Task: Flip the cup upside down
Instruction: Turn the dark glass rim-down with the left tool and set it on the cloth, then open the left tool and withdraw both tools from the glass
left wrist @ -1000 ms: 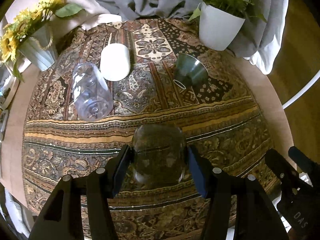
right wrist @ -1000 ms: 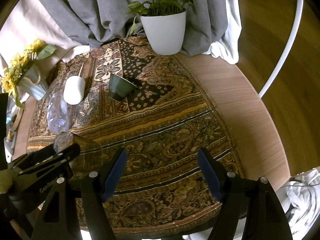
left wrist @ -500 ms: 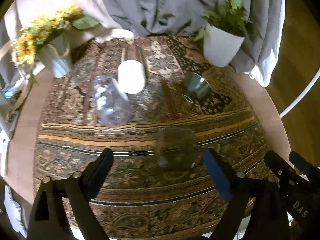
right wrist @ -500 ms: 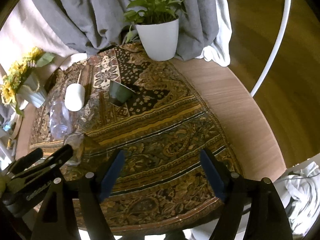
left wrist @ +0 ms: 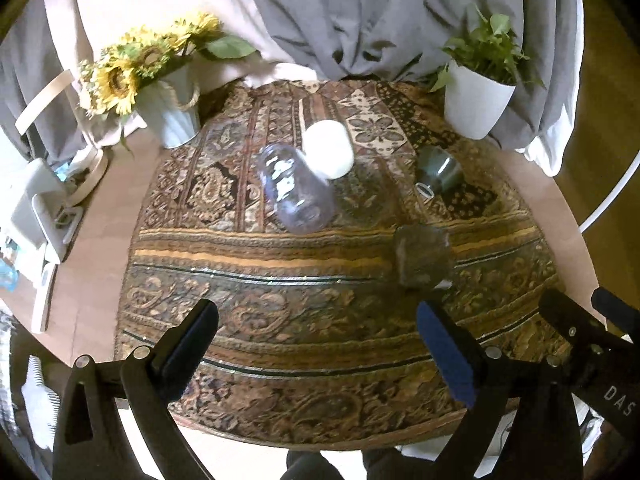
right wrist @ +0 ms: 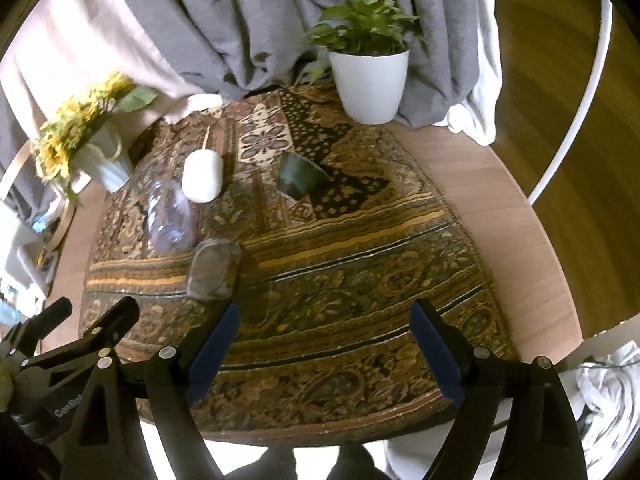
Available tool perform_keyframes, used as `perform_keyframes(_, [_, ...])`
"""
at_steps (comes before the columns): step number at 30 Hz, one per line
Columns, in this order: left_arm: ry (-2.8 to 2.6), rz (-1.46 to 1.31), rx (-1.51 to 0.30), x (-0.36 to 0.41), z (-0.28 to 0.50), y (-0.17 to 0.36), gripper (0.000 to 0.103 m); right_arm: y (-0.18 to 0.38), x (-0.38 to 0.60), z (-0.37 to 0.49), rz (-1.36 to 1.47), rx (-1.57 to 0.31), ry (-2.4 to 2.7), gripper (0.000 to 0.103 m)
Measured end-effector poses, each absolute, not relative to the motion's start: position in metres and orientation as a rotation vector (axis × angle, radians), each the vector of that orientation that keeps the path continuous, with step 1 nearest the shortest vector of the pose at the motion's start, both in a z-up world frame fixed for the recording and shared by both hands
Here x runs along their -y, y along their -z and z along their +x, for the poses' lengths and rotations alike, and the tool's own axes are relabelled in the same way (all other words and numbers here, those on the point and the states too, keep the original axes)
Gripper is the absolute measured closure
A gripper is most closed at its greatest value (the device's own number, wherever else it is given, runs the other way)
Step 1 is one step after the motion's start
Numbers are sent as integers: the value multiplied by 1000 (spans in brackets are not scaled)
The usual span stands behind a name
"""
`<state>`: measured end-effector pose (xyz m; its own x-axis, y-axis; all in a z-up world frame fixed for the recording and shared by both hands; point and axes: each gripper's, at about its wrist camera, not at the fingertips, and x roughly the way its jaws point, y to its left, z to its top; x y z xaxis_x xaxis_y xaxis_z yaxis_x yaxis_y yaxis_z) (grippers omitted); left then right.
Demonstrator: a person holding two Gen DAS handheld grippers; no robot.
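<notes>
A clear glass cup [left wrist: 422,258] stands upside down on the patterned cloth [left wrist: 280,280], free of both grippers; it also shows in the right wrist view [right wrist: 214,268]. My left gripper [left wrist: 316,356] is open and empty, pulled back toward the near edge, with the cup ahead and to its right. My right gripper [right wrist: 324,356] is open and empty near the front edge, with the cup ahead to its left. The left gripper's body shows at the lower left of the right wrist view [right wrist: 76,344].
A clear plastic cup [left wrist: 296,192], a white cup [left wrist: 330,148] and a dark green cup [left wrist: 438,168] lie further back on the cloth. A white plant pot [left wrist: 476,108] stands back right, a sunflower vase [left wrist: 172,108] back left. Grey drapery hangs behind.
My left gripper opened, let go of the glass cup and drew back and left. The cup stays upside down on the cloth. The right gripper drew back slightly.
</notes>
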<state>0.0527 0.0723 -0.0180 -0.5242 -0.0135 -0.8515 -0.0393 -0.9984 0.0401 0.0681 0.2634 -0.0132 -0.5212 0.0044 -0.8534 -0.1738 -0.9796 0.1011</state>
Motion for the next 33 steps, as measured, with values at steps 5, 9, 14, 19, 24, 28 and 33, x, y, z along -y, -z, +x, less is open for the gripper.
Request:
perform_keyframes(5, [-2731, -1537, -116, -65, 61, 20, 2, 16, -255, 75, -1511, -267, -2635, 16])
perform_keyframes(9, [-2730, -1548, -123, -59, 65, 20, 2, 17, -248, 77, -1522, -259, -2633, 16])
perform_keyframes(14, [-2747, -1553, -121, -54, 65, 18, 2, 16, -242, 79, -1520, -247, -2636, 16])
perform_keyframes(19, [-2749, -1548, -112, -51, 65, 17, 1, 16, -239, 81, -1521, -245, -2637, 16])
perform_keyframes(24, [-2736, -1545, -116, -51, 66, 18, 1, 16, -238, 82, -1522, -246, -2633, 16])
perform_keyframes(28, [-2731, -1545, -118, -51, 66, 18, 1, 16, -238, 82, -1525, -249, -2634, 16])
perform_keyframes(33, [-2731, -1547, -115, -51, 66, 18, 1, 16, -238, 83, -1522, -250, -2635, 16])
